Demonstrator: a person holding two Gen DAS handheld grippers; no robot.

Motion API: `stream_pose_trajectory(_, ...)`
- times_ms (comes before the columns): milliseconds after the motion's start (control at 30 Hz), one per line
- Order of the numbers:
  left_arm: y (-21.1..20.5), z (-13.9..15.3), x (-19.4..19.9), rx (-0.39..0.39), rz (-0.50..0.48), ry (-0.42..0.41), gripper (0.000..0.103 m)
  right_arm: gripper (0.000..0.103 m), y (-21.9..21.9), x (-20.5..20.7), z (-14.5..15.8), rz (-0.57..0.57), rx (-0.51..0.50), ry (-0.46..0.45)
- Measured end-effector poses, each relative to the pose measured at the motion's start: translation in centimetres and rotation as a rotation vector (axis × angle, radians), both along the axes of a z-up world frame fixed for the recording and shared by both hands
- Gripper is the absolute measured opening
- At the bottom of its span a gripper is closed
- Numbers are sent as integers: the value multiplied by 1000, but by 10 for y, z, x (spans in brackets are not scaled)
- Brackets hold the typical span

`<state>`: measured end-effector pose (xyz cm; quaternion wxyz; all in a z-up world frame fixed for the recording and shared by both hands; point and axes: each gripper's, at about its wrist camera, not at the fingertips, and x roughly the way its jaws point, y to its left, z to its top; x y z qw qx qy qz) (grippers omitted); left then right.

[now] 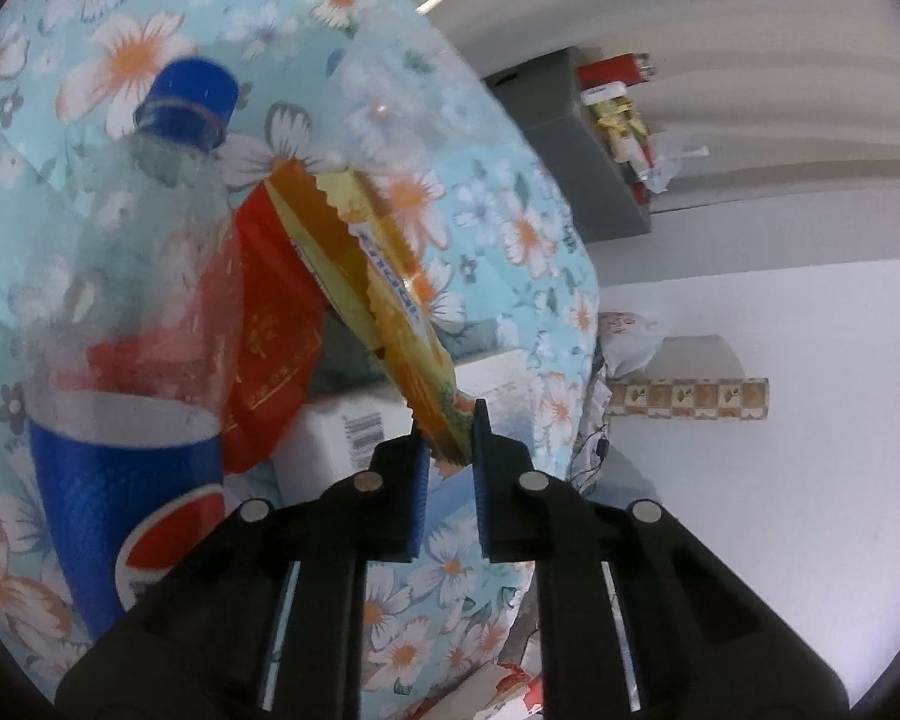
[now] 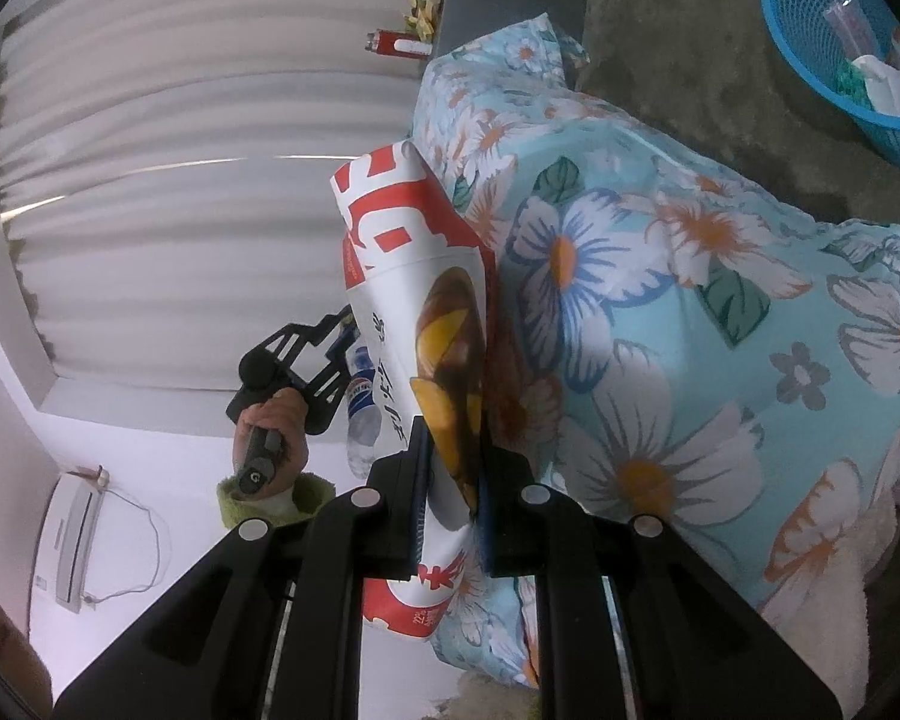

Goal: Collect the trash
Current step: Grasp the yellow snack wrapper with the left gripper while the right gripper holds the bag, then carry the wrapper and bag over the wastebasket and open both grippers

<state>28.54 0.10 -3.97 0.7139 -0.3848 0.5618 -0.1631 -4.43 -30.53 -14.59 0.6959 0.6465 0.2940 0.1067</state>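
In the left wrist view my left gripper [image 1: 447, 420] is shut on the corner of a yellow-orange snack wrapper [image 1: 378, 264] and holds it up over the flowered bedspread [image 1: 150, 48]. An empty Pepsi bottle [image 1: 132, 312] with a blue cap and a red wrapper [image 1: 270, 336] stand just left of it. In the right wrist view my right gripper [image 2: 453, 462] is shut on a white and red food packet [image 2: 414, 276] and holds it up. The left gripper [image 2: 306, 372] and the bottle [image 2: 363, 414] show small behind the packet.
A blue mesh basket [image 2: 840, 42] with some trash stands on the dark floor at top right. A flowered blanket [image 2: 720, 330] fills the right side. A grey shelf [image 1: 588, 162] carries small items. A white box [image 1: 342, 432] lies under the wrappers.
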Motion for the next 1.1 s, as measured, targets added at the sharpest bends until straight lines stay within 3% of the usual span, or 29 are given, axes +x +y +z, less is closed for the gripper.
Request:
stream_pose_trajectory(233,-1,36,-27,23,-78,-141,9,14,0,1,8,-17,-10,-23)
stream_pose_trajectory(333,-4,60,-49,36,-133,-237,9,14,-2,-3,13,-20,-18,-40)
stream_pose_trajectory(533,-19,96,-86,41,-257,-349,9,14,-8,-11,21,-37,-34,-68)
stream_pose_trajectory(900,-108,140,-150,135,-539,-606,9,14,-36,-48,34,-145,-37,-120)
stream_pose_trajectory(1100,-178,136,-180,156,-677,-681,9,14,-63,-69,31,-235,-28,-124)
